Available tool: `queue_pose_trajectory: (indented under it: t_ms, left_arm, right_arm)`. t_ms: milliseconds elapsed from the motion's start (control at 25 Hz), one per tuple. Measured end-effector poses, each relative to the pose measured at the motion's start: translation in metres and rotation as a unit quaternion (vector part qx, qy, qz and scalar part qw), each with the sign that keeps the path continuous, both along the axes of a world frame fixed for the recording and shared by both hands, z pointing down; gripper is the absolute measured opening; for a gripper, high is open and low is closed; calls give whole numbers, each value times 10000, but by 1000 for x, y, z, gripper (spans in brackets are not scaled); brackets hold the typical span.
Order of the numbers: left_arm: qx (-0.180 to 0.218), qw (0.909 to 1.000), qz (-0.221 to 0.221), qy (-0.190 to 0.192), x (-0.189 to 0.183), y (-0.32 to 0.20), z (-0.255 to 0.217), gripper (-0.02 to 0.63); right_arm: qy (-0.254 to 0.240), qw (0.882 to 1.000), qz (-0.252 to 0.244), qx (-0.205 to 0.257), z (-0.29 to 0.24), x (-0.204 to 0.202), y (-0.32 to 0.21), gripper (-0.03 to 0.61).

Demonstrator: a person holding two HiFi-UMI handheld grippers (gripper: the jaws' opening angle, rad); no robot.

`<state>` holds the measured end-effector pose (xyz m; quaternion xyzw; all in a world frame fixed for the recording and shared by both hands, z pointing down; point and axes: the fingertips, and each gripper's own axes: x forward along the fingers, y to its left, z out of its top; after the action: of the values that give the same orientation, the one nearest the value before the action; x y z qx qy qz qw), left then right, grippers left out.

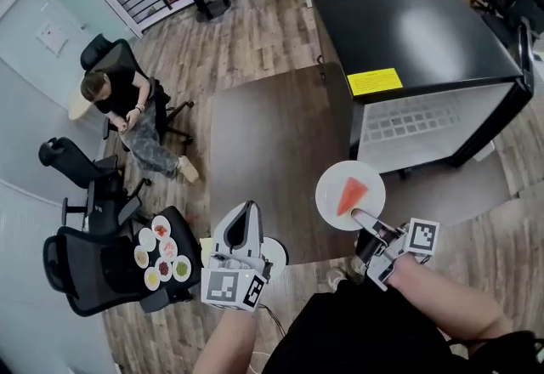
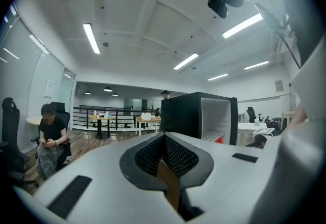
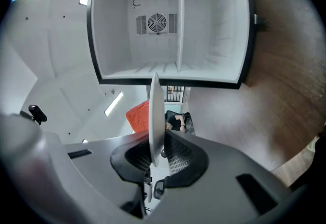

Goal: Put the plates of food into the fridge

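white plate [image 1: 331,192] with a red slice [image 1: 350,195] sat clamped by its rim in the right gripper [image 1: 359,217] — apparently mid-carry, needing a level slide into the open fridge [image 1: 416,32] at one o'clock — left gripper [image 1: 247,209] closed, empty.

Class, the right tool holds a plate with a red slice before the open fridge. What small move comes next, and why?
Probably carry the plate forward into the open fridge, keeping it level. The right tool is shut on its rim, the red slice lies on top, and the white shelf ahead looks bare.
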<state>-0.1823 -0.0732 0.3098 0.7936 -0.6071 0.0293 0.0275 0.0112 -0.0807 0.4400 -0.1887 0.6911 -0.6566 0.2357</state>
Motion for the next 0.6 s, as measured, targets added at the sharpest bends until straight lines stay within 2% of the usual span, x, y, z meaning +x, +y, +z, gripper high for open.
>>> queue_pose_trajectory:
  t_ms: [320, 600]
  left_arm:
    - [174, 9971, 723, 141, 46, -28, -10, 5]
    - [304, 9940, 1022, 241, 81, -45, -17, 5]
  right_arm:
    - [-40, 9954, 955, 25, -17, 61, 4, 32]
    - [-11, 9918, 1276, 98, -31, 99, -7, 32]
